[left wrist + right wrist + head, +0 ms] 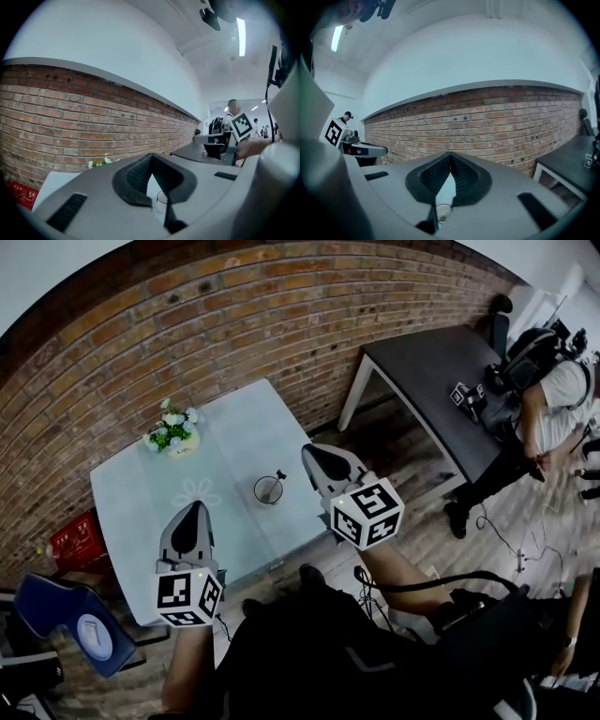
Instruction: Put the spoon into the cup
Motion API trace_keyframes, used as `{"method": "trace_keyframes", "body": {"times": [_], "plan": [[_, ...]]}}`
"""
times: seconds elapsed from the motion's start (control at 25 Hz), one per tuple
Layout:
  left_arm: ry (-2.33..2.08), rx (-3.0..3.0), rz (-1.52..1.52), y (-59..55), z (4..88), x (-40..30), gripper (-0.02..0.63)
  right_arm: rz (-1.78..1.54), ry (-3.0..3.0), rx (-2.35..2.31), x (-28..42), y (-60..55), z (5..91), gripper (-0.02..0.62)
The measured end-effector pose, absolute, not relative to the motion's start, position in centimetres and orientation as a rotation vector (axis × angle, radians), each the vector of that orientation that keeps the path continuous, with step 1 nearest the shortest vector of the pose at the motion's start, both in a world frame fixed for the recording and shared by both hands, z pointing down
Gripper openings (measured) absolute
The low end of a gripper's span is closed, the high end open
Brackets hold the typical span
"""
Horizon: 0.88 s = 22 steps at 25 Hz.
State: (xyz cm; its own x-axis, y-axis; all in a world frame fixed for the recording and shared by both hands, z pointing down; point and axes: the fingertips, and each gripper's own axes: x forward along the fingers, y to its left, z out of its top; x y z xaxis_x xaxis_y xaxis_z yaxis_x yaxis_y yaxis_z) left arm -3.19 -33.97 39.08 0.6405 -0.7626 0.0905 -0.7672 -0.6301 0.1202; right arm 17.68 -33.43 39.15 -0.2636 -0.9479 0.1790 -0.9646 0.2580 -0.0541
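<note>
Already the spoon [278, 476] leans in the cup [268, 491] near the table's [234, 427] right edge; left gripper [197, 508] and right gripper [310, 449] hang closed, empty. Risk: the right gripper could clip the handle, toppling the cup.

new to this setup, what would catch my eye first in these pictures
The grey left gripper and right gripper, each with a marker cube, hang shut and empty over a pale square table by a brick wall. Between them stands a clear glass cup with a dark spoon sticking out; a pot of white flowers sits near the table's far edge.
</note>
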Motion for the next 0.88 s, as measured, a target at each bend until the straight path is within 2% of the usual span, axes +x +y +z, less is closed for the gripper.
{"method": "trace_keyframes", "body": {"times": [0.88], "plan": [[-1.324, 2.714, 0.012, -33.6, 37.7, -2.9, 0.009, 0.185, -2.401, 1.863, 18.3, -31.5, 37.3, 0.018]]}}
